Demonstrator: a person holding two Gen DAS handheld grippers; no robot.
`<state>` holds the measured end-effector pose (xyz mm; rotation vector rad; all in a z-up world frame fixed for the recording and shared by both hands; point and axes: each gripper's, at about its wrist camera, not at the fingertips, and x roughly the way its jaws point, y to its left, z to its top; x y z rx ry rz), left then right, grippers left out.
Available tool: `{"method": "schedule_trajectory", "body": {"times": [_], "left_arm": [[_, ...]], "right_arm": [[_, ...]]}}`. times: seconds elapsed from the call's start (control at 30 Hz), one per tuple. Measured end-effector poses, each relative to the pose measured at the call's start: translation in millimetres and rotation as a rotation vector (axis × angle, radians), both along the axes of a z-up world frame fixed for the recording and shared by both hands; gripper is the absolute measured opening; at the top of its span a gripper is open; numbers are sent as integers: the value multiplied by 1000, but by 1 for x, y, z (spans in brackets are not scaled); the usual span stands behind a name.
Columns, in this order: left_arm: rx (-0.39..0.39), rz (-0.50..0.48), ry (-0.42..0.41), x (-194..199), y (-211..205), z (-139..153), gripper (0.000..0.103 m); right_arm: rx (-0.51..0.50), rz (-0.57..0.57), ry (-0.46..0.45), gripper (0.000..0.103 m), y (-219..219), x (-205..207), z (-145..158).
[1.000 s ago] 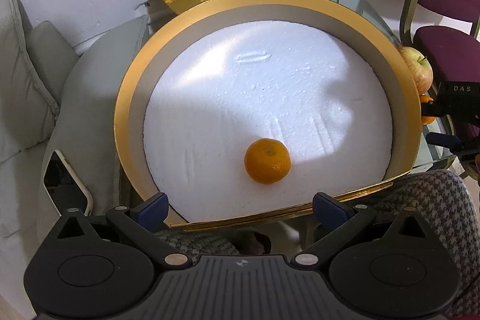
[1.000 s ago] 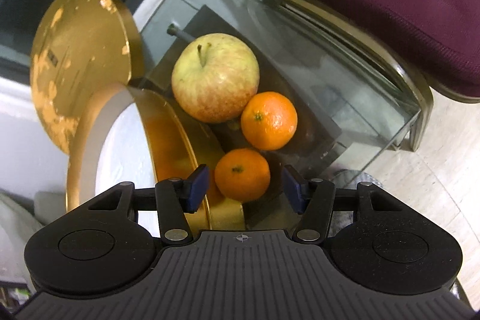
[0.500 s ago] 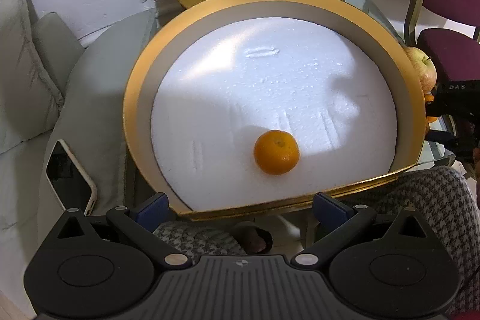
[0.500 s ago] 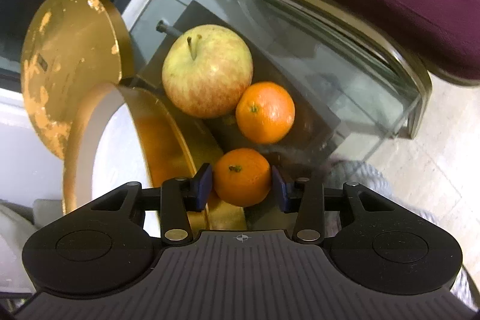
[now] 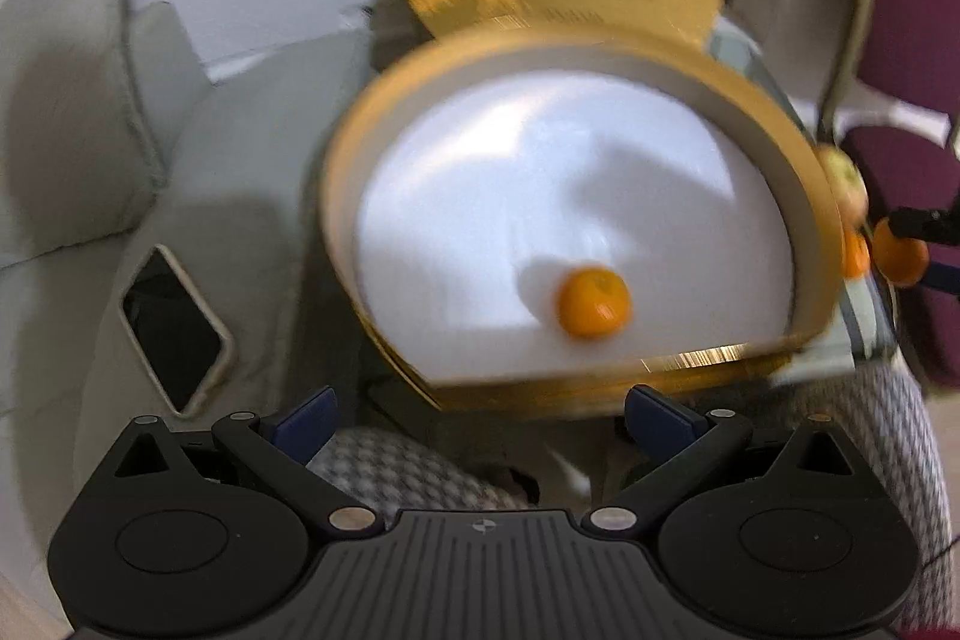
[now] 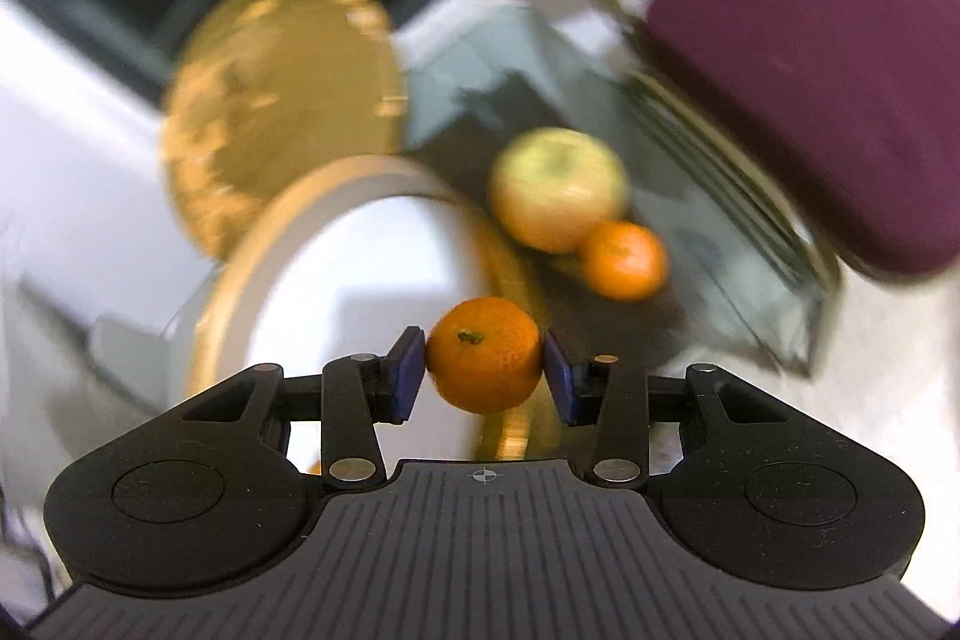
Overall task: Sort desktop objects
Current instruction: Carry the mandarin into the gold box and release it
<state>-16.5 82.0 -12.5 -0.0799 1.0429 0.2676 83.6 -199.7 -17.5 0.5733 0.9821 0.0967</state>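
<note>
Inside the round gold-rimmed white foam tray (image 5: 804,172), at six o'clock, one small orange mandarin (image 5: 593,303) lies sorted. My right gripper (image 6: 485,363) pinches a second orange mandarin (image 6: 485,363); the yellow-green apple (image 6: 555,187) and third mandarin (image 6: 624,259) remain. My left gripper (image 5: 483,415) is spread, empty.

The white bed of the round box (image 5: 600,196) lies mostly bare, with one mandarin (image 5: 593,302) near its front edge. Its gold rim (image 6: 228,280) rises between that bed and the right claw (image 6: 485,370); the lid (image 6: 276,100) stands behind. On the glass bench (image 6: 708,244), an apple (image 6: 558,187) and an orange (image 6: 624,259) touch beside the rim.
</note>
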Motion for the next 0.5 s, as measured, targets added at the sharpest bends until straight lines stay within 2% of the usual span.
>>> {"method": "schedule_trajectory", "body": {"times": [0.13, 0.3, 0.4, 0.5], "left_arm": [[4, 79, -47, -3, 25, 9, 102], [-37, 129, -9, -10, 44, -5, 102], [-57, 133, 9, -11, 50, -13, 102], [-70, 128, 18, -9, 53, -18, 102]], "right_arm": [[-86, 197, -34, 44, 49, 8, 18], [-248, 431, 19, 44, 114, 20, -9], [-306, 485, 90, 44, 134, 32, -34], [-320, 510, 148, 44, 145, 43, -48]]}}
